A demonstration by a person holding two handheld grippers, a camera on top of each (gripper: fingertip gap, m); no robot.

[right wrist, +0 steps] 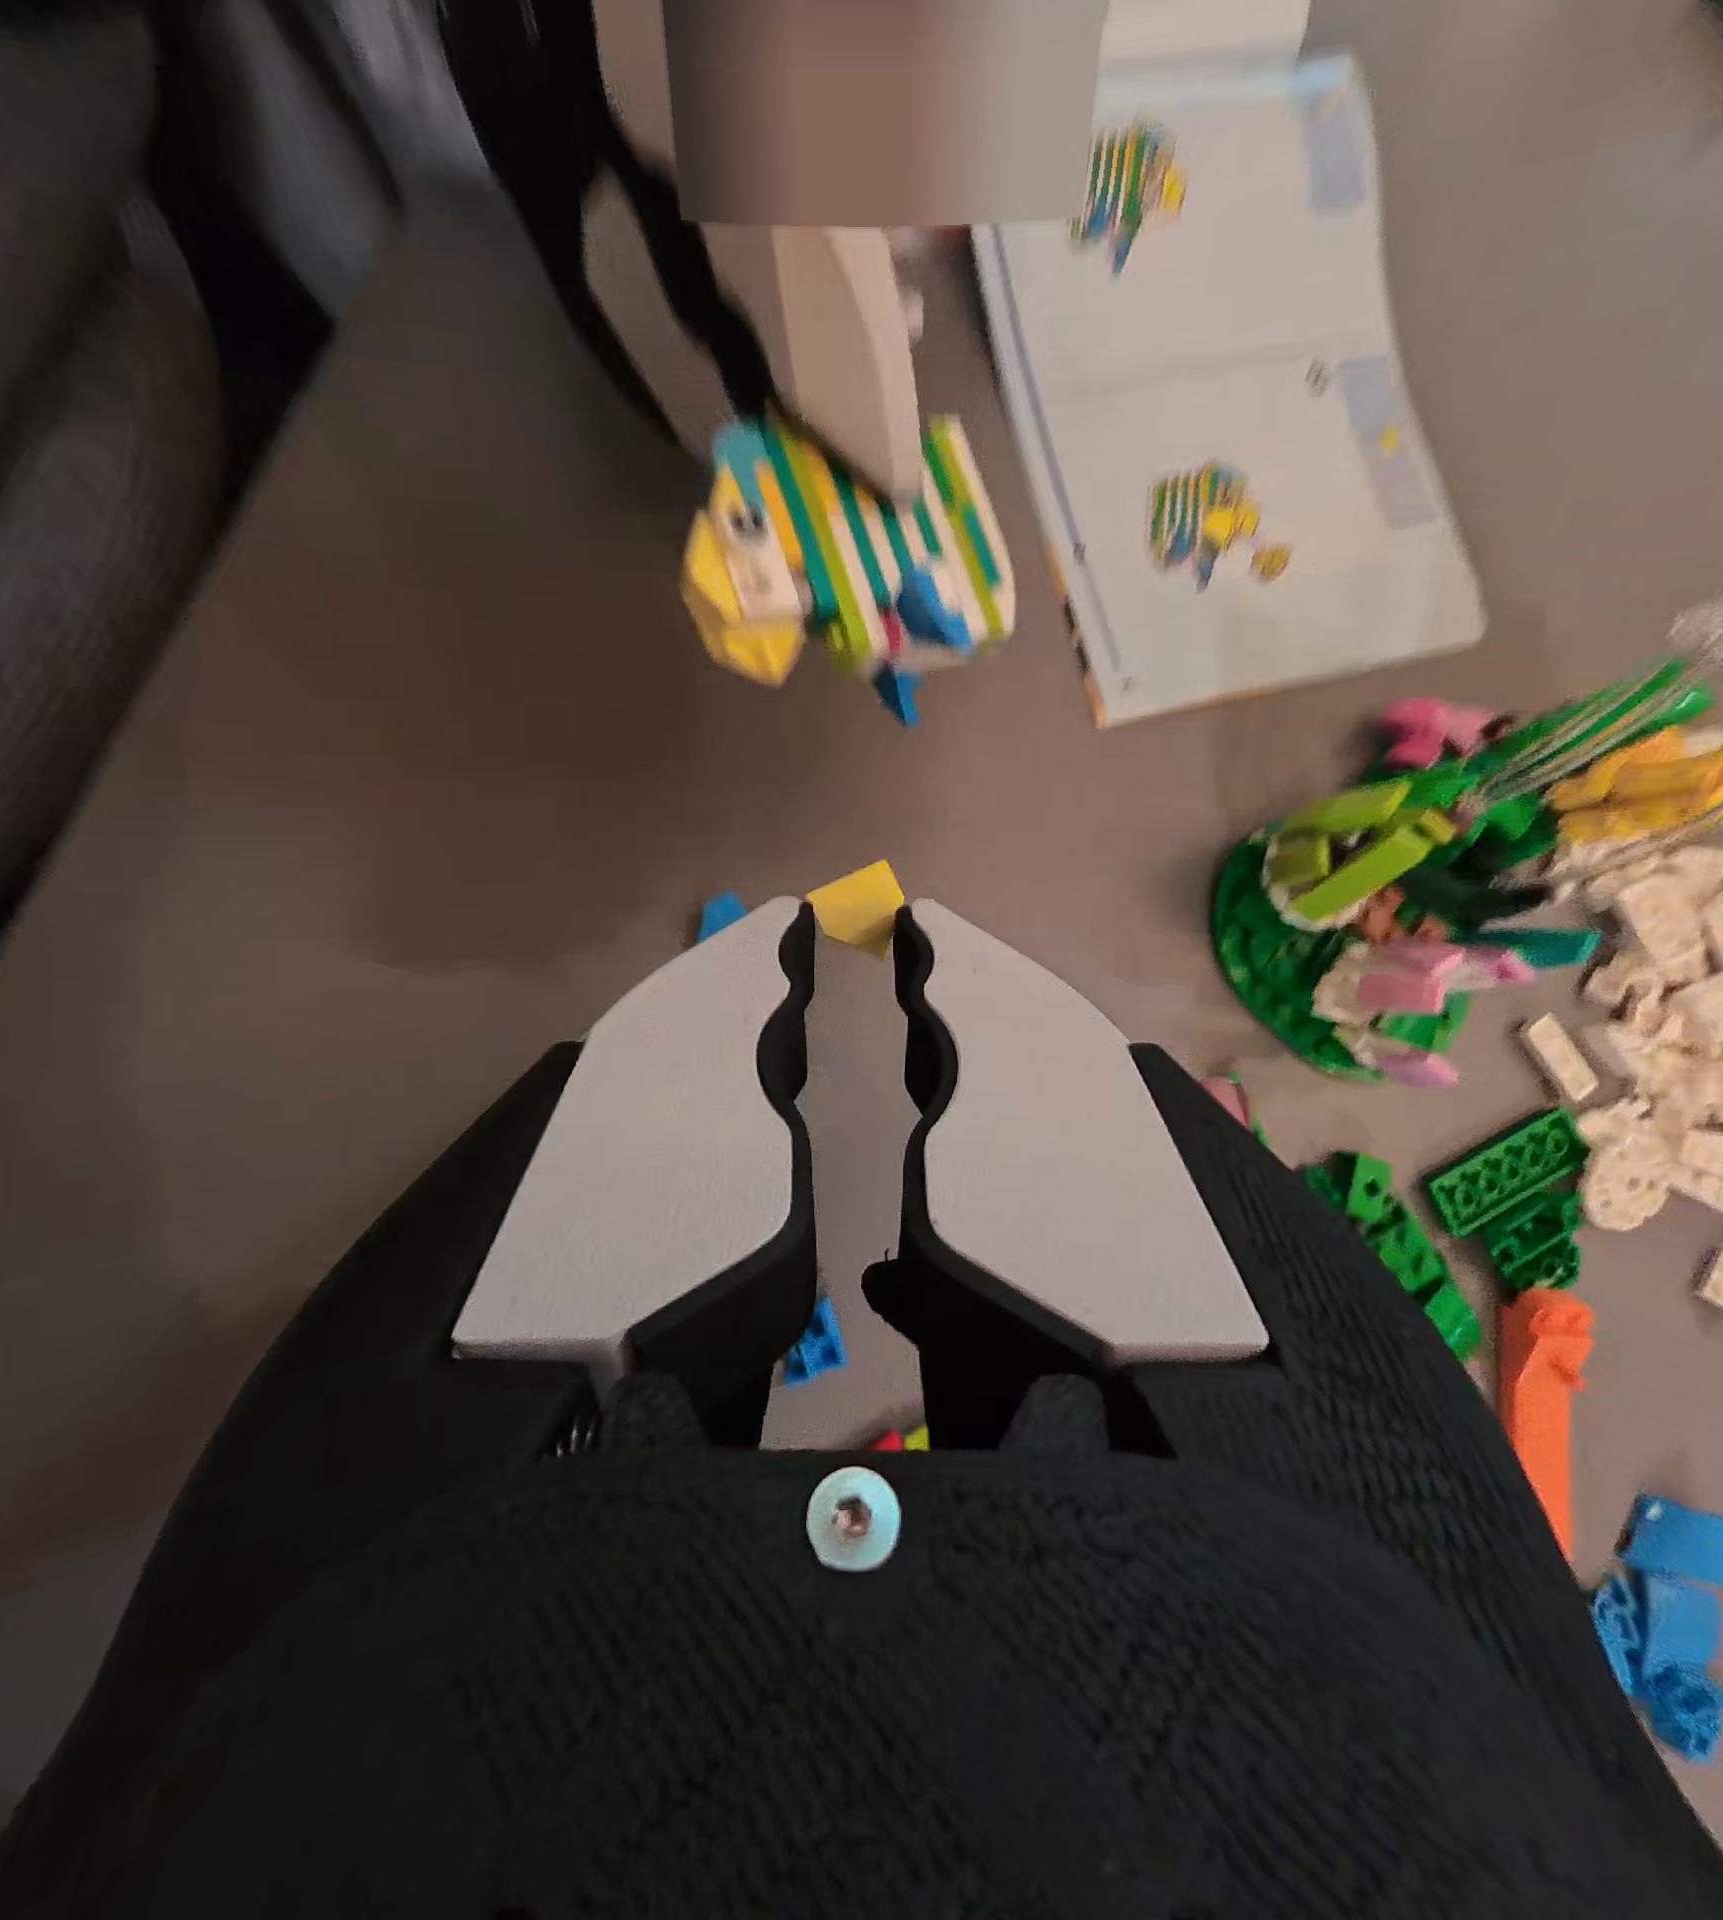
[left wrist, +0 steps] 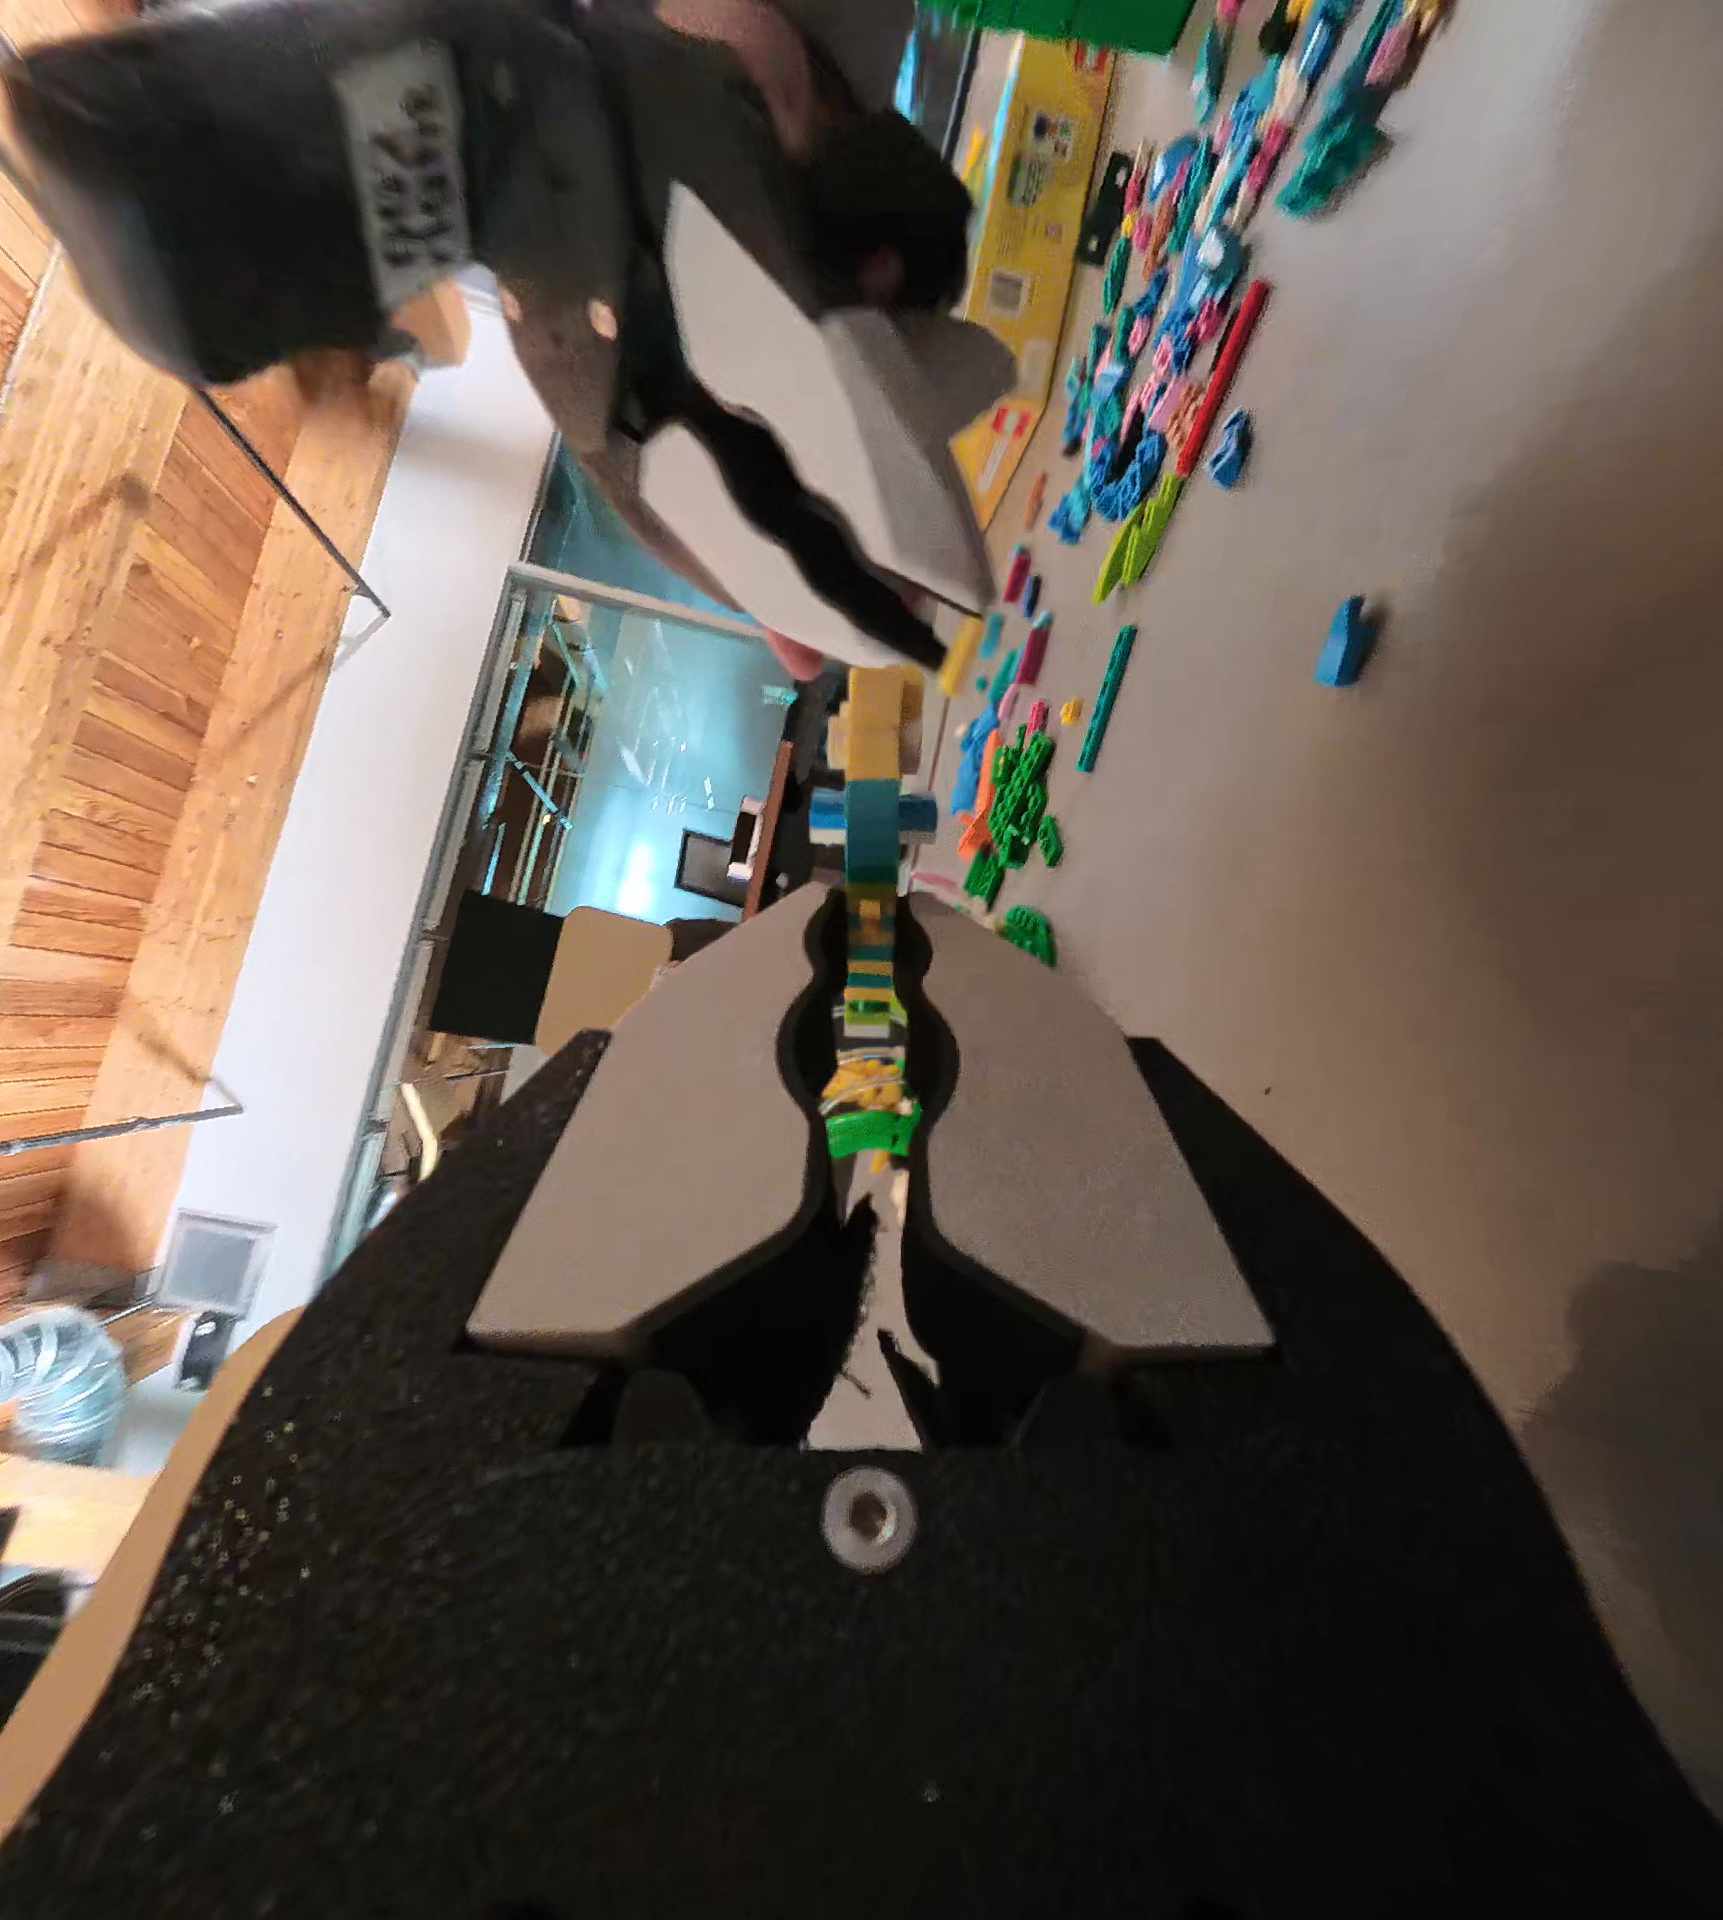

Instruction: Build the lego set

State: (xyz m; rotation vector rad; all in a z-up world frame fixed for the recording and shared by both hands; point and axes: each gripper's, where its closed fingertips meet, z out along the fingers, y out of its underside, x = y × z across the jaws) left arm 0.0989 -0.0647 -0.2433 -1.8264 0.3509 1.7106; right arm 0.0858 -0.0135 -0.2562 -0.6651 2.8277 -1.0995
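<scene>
My left gripper (left wrist: 869, 899) is shut on a striped lego fish (left wrist: 872, 821), seen edge-on, and holds it above the grey table (left wrist: 1459, 935). The fish's yellow head sticks out past the fingertips. In the right wrist view the fish (right wrist: 836, 561) shows side-on, yellow, green, white and blue, under a grey finger (right wrist: 846, 353) of the left gripper. My right gripper (right wrist: 855, 912) is shut on a small yellow brick (right wrist: 857, 894), a short way from the fish. In the left wrist view the right gripper (left wrist: 945, 629) hovers close to the fish's head.
An open instruction booklet (right wrist: 1231, 416) lies beyond the fish. A green round plant build (right wrist: 1356, 935), white pieces (right wrist: 1688, 1039), an orange piece (right wrist: 1543, 1392) and blue bricks (right wrist: 1667, 1621) lie at the right. A yellow box (left wrist: 1033, 239) and loose coloured bricks (left wrist: 1179, 343) lie farther off.
</scene>
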